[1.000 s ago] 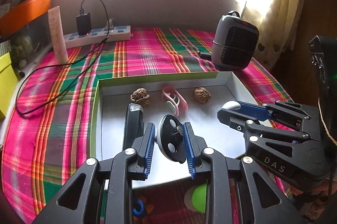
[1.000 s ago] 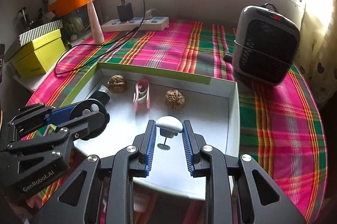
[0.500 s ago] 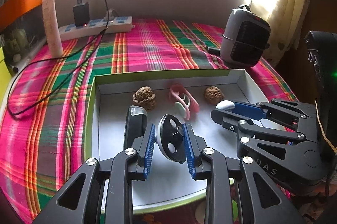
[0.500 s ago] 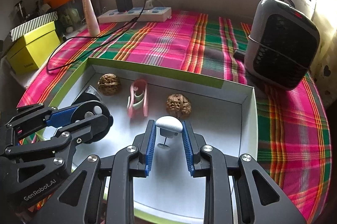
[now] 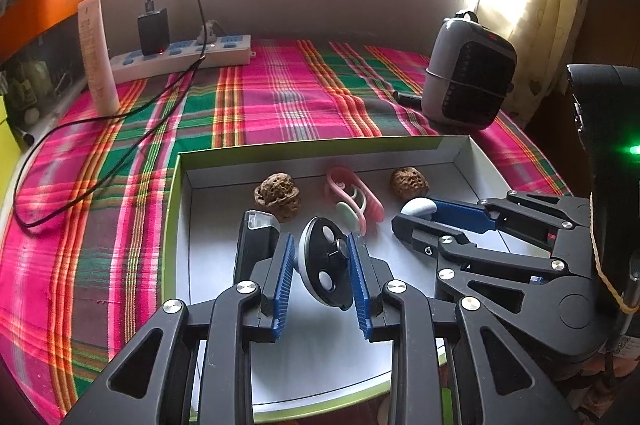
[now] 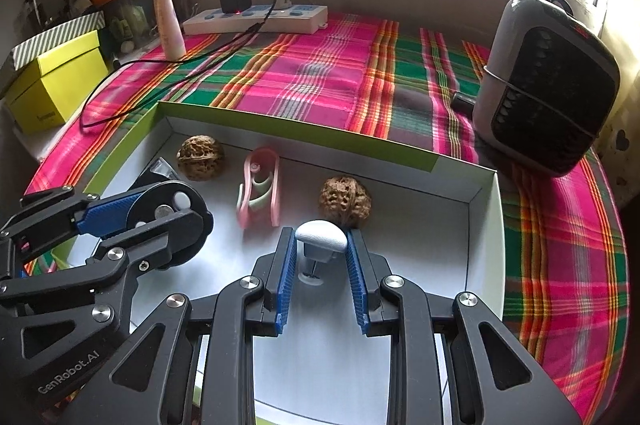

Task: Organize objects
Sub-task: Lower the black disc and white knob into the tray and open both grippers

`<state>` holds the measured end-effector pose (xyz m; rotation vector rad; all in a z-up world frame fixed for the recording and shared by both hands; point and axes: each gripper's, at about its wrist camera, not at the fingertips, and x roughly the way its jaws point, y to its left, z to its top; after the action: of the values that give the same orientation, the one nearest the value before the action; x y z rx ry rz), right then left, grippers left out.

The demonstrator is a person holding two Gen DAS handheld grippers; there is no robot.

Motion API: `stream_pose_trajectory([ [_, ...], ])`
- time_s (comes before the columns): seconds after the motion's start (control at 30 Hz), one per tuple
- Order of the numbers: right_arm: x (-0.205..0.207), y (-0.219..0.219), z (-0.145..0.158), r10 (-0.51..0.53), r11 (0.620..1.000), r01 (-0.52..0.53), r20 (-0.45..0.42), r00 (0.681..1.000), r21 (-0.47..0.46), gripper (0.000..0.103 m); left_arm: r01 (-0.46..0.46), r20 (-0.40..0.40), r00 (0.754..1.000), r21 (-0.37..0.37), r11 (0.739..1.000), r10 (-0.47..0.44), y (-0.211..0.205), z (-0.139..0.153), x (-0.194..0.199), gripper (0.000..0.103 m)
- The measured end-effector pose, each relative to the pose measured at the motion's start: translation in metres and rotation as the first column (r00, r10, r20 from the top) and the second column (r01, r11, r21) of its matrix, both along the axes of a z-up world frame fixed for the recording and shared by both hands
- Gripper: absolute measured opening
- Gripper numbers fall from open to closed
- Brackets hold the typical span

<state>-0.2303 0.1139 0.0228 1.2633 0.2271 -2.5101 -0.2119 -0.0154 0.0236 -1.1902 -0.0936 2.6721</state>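
Left gripper (image 5: 322,261) clenched on a black disc with white studs (image 5: 326,263); right gripper (image 6: 321,257) clenched on a grey-capped knob (image 6: 321,237), its pin just above the floor of the white tray (image 6: 486,221). Both grippers point steeply down over the tray, side by side. Already lying in the tray: two walnuts (image 6: 200,157), a pink clip (image 6: 260,187), a black case (image 5: 256,245). Judged partly done; both held pieces remain to be set down.
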Motion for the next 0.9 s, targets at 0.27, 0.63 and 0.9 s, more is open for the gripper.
stream_pose_trajectory([
  [0.27,0.0002,0.0003,0.0000,0.001,1.000,-0.001,0.002,1.000,-0.011,0.027,-0.002,0.002,1.000,0.005,1.000,0.002,-0.0022,-0.0001,-0.0012,0.025],
  [0.63,0.0016,-0.0011,0.0000,0.000,1.000,0.000,0.003,1.000,-0.027,0.027,-0.002,0.003,1.000,0.006,1.000,0.002,-0.0031,0.0003,-0.0013,0.026],
  [0.9,0.0014,0.0016,0.0001,-0.009,0.999,0.009,0.000,1.000,-0.030,0.038,-0.003,0.003,1.000,0.008,1.000,0.003,-0.0029,0.0005,-0.0012,0.028],
])
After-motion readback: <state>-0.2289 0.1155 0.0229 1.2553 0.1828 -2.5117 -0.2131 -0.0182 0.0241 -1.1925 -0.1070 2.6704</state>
